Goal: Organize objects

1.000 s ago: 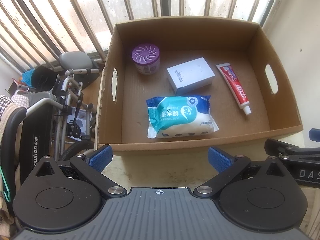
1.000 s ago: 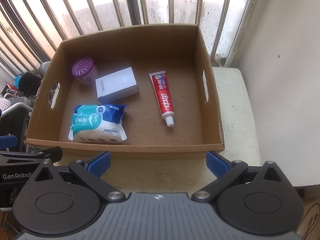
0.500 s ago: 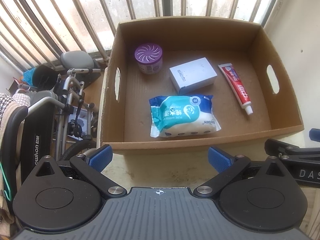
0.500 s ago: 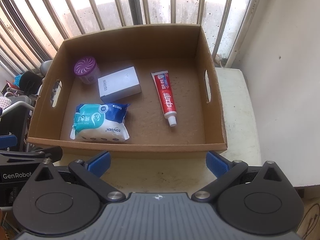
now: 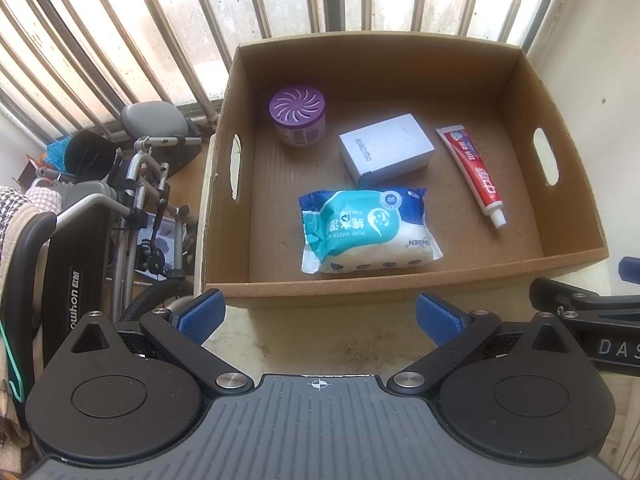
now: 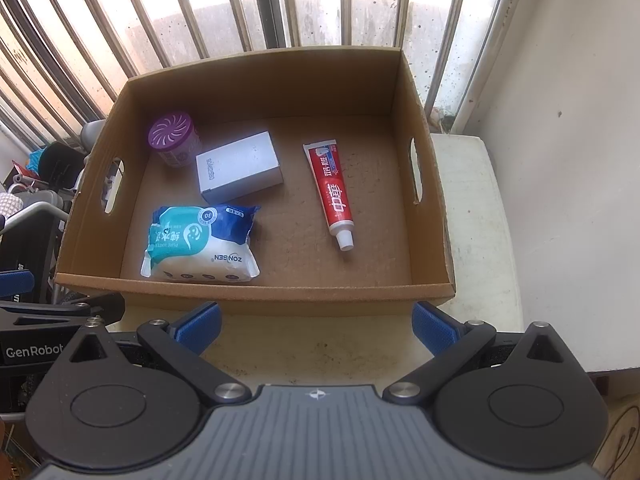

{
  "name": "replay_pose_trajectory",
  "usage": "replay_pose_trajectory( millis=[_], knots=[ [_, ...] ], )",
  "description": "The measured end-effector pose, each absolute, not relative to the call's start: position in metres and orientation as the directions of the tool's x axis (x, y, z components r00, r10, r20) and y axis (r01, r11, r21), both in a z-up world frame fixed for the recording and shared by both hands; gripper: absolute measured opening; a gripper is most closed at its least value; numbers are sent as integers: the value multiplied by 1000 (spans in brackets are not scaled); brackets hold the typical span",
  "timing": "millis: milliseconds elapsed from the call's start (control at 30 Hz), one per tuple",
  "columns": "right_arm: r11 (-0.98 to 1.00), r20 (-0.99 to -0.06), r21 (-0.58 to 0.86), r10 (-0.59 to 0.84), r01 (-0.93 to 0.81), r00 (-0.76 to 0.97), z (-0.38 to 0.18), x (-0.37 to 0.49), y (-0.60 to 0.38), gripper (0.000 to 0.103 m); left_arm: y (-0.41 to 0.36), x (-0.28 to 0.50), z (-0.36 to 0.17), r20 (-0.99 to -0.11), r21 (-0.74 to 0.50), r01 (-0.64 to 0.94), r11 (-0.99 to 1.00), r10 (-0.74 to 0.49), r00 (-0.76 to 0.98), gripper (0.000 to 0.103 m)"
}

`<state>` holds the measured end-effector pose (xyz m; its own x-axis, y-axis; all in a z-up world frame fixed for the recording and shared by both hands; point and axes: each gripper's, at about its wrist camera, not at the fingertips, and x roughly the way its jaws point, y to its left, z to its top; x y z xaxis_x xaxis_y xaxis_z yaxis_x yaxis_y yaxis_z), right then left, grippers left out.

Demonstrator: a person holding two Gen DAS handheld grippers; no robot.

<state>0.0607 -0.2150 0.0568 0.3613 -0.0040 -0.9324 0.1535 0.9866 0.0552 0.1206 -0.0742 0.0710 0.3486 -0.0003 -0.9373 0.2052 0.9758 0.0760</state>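
Four things already lie inside the cardboard box [image 6: 248, 292] on the tabletop [image 6: 476, 240]: a purple air freshener [image 6: 173, 141] in its far left corner, a white carton [image 6: 239, 167] beside it, a wet-wipes pack [image 6: 200, 246] by the near wall, and a toothpaste tube [image 6: 331, 190] toward the right wall. Both the left gripper [image 5: 318, 316] and right gripper [image 6: 316, 322] hover released and empty before the near wall. Nothing loose shows outside, so the sorting looks finished, or nearly so.

- The left tool [image 5: 318, 317] hangs spread wide and empty before the cardboard box [image 5: 400, 294].
- Inside lie a purple canister [image 5: 297, 120], white carton [image 5: 387, 149], toothpaste tube [image 5: 472, 174] and wipes pack [image 5: 366, 232], all apart.
- The right tool's tip [image 5: 628, 269] shows at the frame's edge.
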Motion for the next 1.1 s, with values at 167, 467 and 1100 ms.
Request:
replay_pose_trajectory(
  millis=[167, 467, 1100],
  knots=[
    [986, -932, 57, -4, 155, 363, 57, 60, -214, 103, -76, 121, 71, -937, 78, 204, 976, 2, 350, 102],
    [986, -933, 59, -1, 158, 360, 56, 59, -213, 103, -75, 121, 71, -937, 78, 206, 975, 1, 349, 102],
    [984, -933, 63, 0, 164, 361, 56, 58, -212, 103, -74, 119, 71, -937, 79, 203, 976, 3, 350, 102]
  ],
)
